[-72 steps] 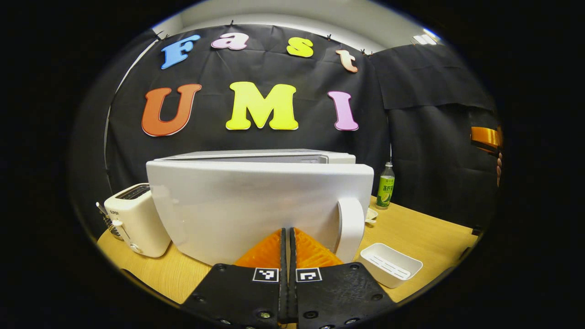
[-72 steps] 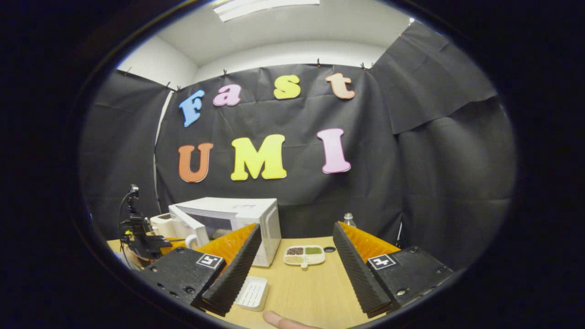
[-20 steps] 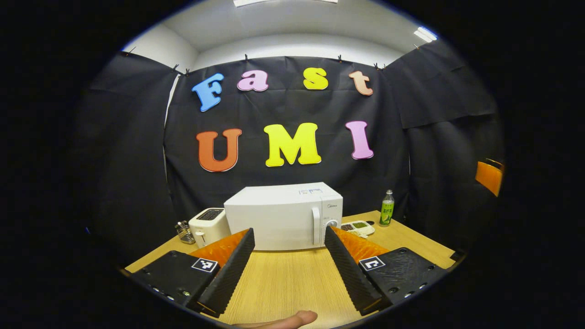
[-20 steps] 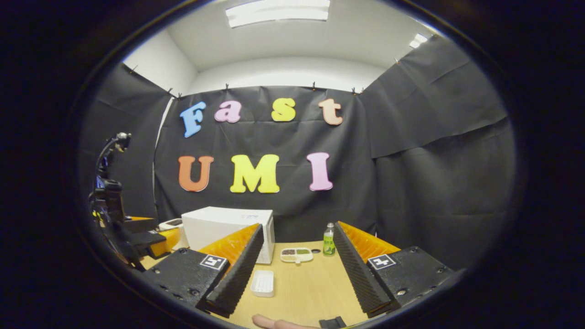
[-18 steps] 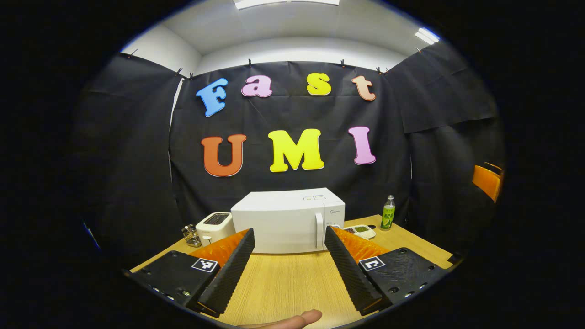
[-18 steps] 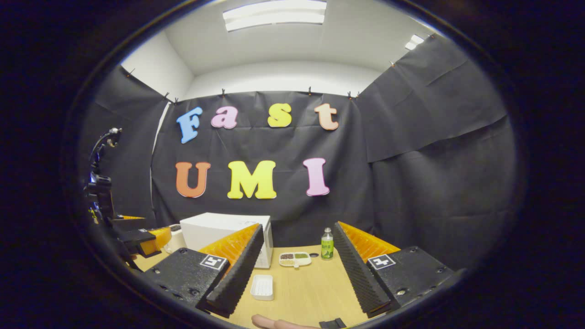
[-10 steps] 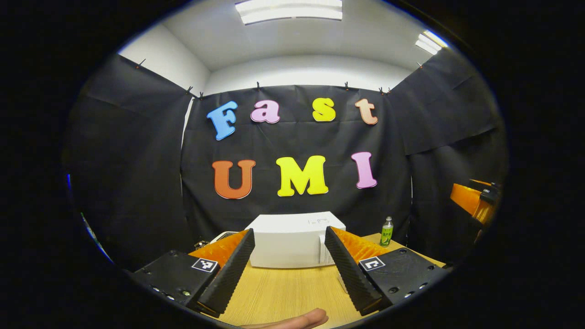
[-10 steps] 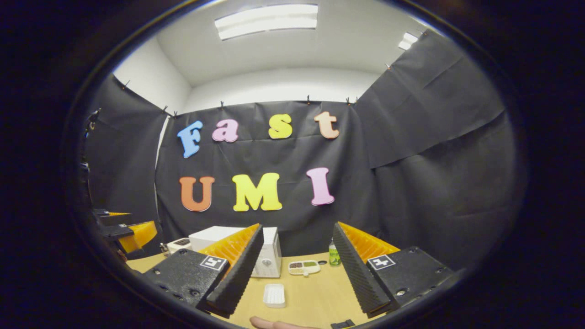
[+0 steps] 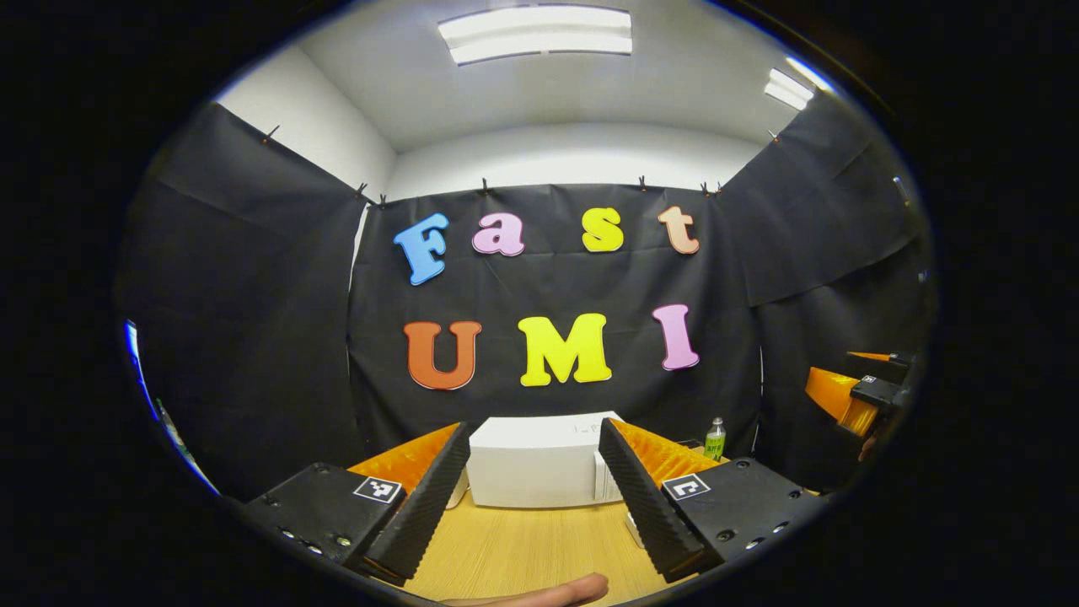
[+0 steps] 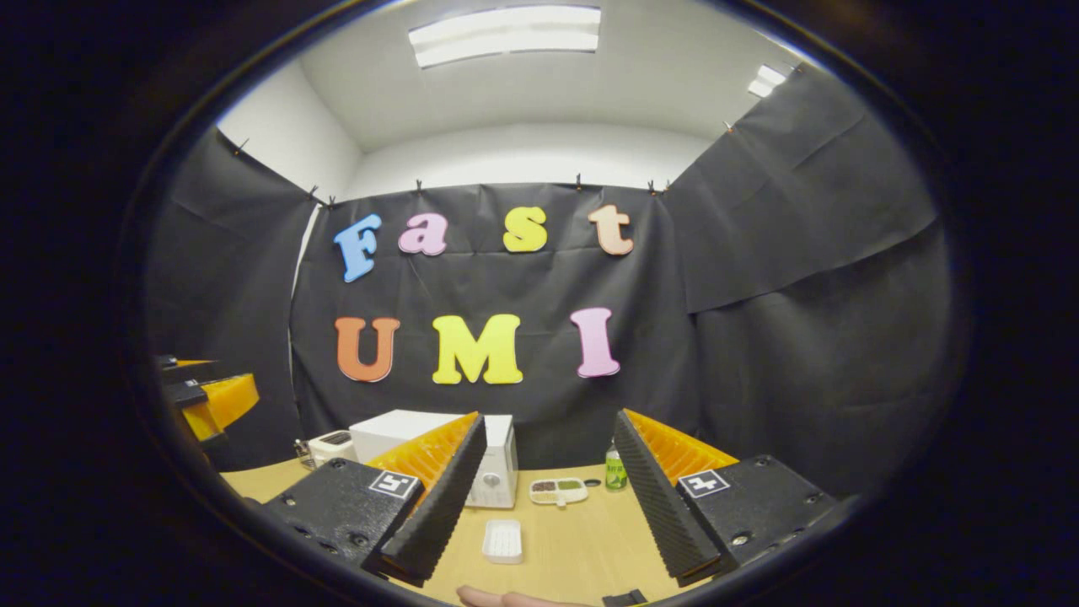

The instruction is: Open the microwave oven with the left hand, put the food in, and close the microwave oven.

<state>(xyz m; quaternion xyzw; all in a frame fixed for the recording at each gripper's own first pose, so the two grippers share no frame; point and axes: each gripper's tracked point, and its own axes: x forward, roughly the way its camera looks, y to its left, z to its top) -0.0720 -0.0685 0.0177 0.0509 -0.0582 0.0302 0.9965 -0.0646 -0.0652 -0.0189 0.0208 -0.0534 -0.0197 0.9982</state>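
The white microwave (image 9: 535, 462) stands far off on the wooden table (image 9: 523, 552), door closed, seen between my left gripper's fingers. My left gripper (image 9: 531, 514) is open and holds nothing, well back from the oven. My right gripper (image 10: 544, 514) is open too and holds nothing. In the right gripper view the microwave (image 10: 493, 472) is partly hidden behind the left finger (image 10: 434, 502). A small compartment dish of food (image 10: 558, 491) lies on the table just right of the oven.
A white toaster (image 10: 330, 447) stands left of the microwave and a green bottle (image 10: 616, 474) right of the dish. An empty white tray (image 10: 504, 540) lies nearer on the table. The other gripper shows at the right edge (image 9: 856, 396) and at the left edge (image 10: 211, 405). A person's fingertip (image 9: 548, 593) shows at the bottom.
The left gripper, shut against the half-open microwave door 3.6 s ago, is now open and far back; the door is closed. Both views have drawn back and tilted upward.
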